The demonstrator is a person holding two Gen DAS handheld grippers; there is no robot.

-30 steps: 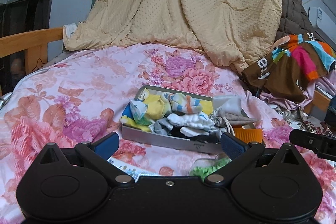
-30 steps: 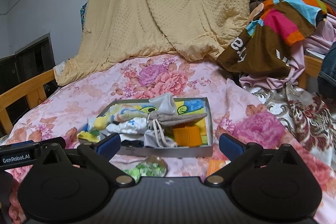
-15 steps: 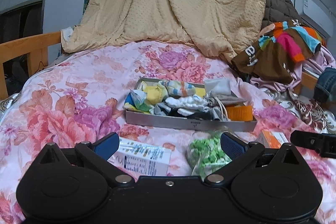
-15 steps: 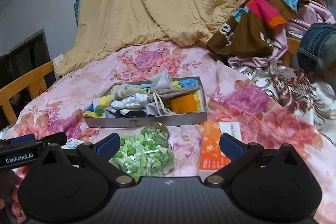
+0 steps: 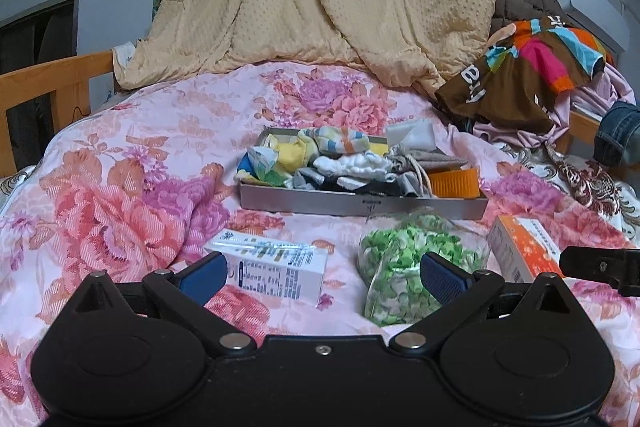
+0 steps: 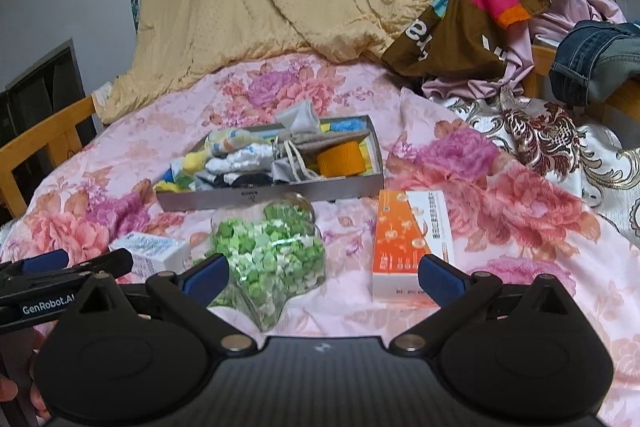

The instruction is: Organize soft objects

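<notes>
Left gripper (image 5: 322, 273): jaws wide, empty, above white carton (image 5: 272, 265) and clear bag of green pieces (image 5: 404, 267).
Right gripper (image 6: 322, 273): wide, empty, over orange box (image 6: 412, 239).
Grey tray (image 5: 360, 203): heaped socks, long axis crosswise, contents partly overlapping; open floral quilt (image 5: 120, 163) to its left.

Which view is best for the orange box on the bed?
Right wrist: the orange box lies nearly whole, top face readable, between the open gripper's fingers. Left wrist shows only one end at the right edge, partly hidden behind the other gripper's tip.
</notes>
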